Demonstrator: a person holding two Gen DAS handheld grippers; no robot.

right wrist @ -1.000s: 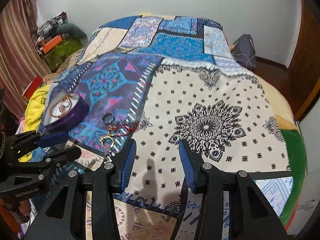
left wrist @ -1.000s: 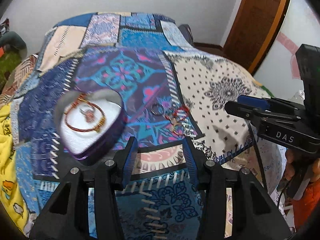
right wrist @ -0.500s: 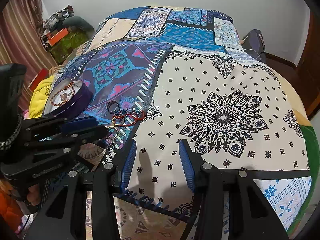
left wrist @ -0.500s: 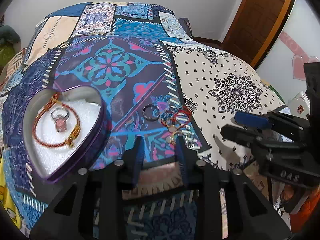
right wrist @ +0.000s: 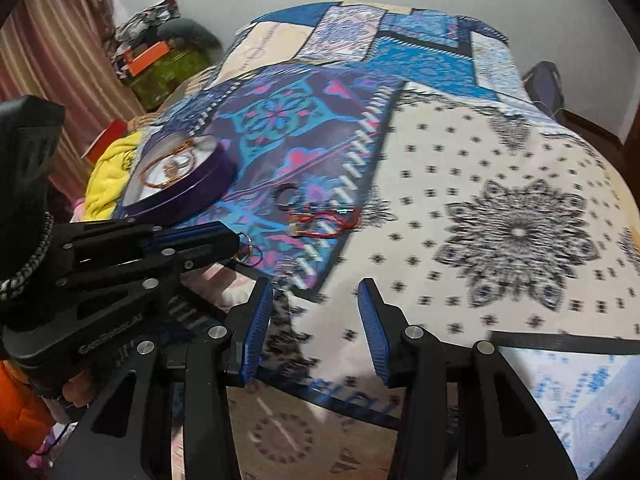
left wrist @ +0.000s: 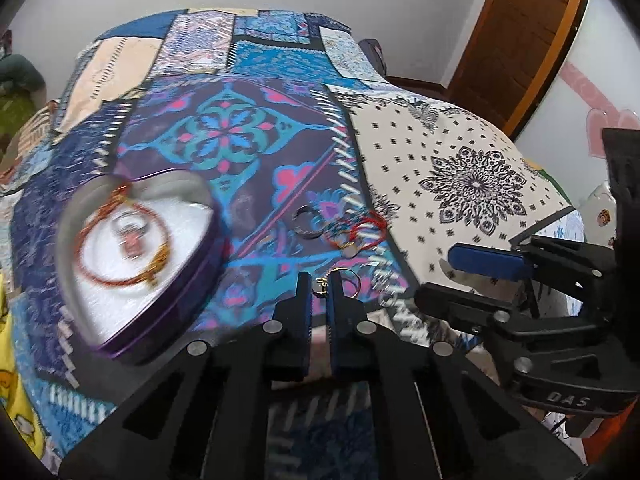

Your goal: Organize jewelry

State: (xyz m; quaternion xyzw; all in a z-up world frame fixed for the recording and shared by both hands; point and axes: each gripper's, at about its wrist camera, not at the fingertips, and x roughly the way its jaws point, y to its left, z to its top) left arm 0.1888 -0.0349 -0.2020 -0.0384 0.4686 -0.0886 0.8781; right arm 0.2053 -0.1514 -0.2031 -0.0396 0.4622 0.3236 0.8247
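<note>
Pinching a small gold ring charm, your left tongs are clenched on it just beyond the heart-shaped tin's right side. Your right tongs hang released over the bedspread, right of the tin, grasping nothing. A dark ring and red bangles lie further right of the tin. Next, likely carry the charm over the tin and let go.
</note>
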